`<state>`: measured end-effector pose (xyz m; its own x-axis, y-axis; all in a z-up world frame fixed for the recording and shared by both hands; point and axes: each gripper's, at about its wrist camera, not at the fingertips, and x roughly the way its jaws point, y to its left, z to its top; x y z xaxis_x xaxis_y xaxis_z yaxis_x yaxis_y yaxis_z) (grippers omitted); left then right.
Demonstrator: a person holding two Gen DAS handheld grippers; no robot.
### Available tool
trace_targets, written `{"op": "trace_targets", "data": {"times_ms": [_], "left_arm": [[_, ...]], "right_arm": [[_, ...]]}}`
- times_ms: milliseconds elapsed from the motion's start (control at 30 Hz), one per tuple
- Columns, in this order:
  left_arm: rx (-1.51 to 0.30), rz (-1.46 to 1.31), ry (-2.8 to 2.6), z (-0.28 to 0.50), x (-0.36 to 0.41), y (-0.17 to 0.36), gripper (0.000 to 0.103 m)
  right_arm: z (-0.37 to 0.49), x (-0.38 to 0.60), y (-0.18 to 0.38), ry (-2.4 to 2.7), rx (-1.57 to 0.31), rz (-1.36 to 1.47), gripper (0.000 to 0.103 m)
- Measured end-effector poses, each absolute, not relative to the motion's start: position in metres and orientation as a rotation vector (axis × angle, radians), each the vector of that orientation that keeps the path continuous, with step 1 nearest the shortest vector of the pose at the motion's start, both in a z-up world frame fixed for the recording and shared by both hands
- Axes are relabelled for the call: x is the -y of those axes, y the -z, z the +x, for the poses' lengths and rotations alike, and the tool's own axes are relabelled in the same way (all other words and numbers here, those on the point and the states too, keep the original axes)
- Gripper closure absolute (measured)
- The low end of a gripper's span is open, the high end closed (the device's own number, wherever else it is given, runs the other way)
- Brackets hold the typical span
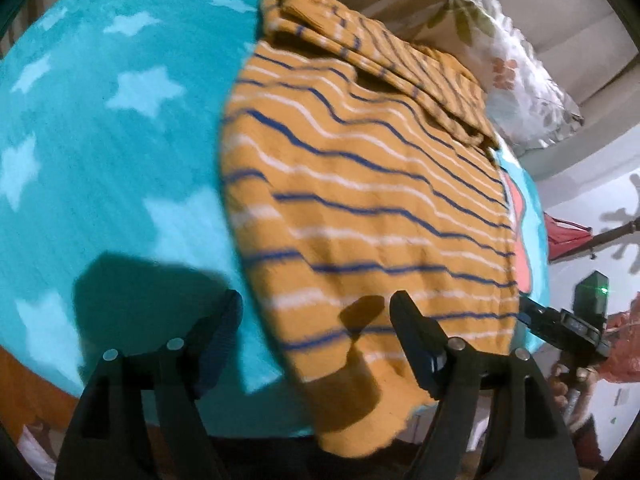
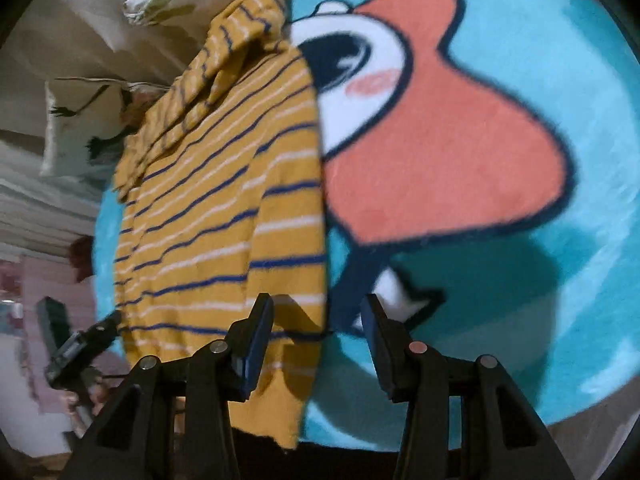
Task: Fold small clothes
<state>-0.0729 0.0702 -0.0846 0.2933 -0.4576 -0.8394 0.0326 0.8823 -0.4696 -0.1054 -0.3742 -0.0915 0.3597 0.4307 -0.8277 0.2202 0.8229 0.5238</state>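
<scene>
Shirt: the small yellow striped shirt is lying spread on the teal blanket, its sleeves looking already folded in across the top, its bottom hem hanging a little over the near edge toward me.
Handling: I am judging it light, soft and floppy; it will be sagging and wrinkling wherever I am not supporting it, and the fleecy blanket will likely be dragging at it.
Where to hold: I am favouring the two bottom hem corners, pinching a thick edge, not a single layer.
Left claw: my left claw is hanging wide open over the shirt's near left corner, holding nothing; whether a finger is brushing the cloth I cannot tell.
Right claw: my right claw is also gaping wide and empty, straddling the shirt's right edge, one finger over the cloth and one over the blanket's cartoon print.
Around: flowered pillows are sitting beyond the shirt's collar.
</scene>
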Motion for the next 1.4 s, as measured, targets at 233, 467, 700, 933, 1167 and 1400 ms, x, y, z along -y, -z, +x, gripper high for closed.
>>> {"op": "trace_targets", "data": {"times_ms": [233, 467, 700, 933, 1167, 1400], "left_arm": [[-1.252, -0.499, 0.408, -0.097, -0.048, 0.090, 0.038], [-1.323, -0.603, 0.296, -0.097, -0.062, 0.101, 0.094], [-1.268, -0.517, 0.204, -0.123, -0.078, 0.069, 0.095], [-1.266, -0.553, 0.130, -0.161, -0.099, 0.041, 0.095], [-1.318, -0.656, 0.102, -0.161, -0.105, 0.054, 0.095], [-1.249, -0.633, 0.098, -0.140, -0.097, 0.032, 0.095]], "right_arm": [[-0.105, 0.341, 0.110, -0.384, -1.212, 0.760, 0.053], [-0.104, 0.298, 0.113, -0.439, -1.240, 0.716, 0.085], [-0.112, 0.301, 0.098, -0.430, -1.257, 0.616, 0.091], [-0.158, 0.297, 0.075, -0.587, -1.325, 0.583, 0.092], [-0.161, 0.298, 0.090, -0.610, -1.387, 0.626, 0.092], [-0.146, 0.310, 0.066, -0.656, -1.307, 0.602, 0.092]]}}
